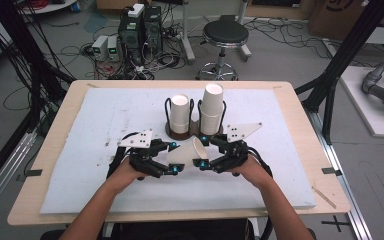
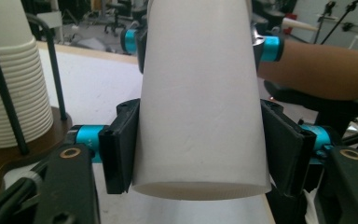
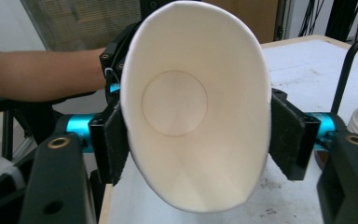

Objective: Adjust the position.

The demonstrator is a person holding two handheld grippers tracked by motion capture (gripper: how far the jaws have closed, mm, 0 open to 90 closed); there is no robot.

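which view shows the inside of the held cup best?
Right gripper view: it looks straight into the paper cup, squeezed oval, bottom disc visible. Left gripper view shows its outer wall and base; the high view shows it lying sideways between both hand-held grippers.

Each black hand-held gripper [image 1: 171, 157] has cyan cylinders, brass screws, grey triangular plate.
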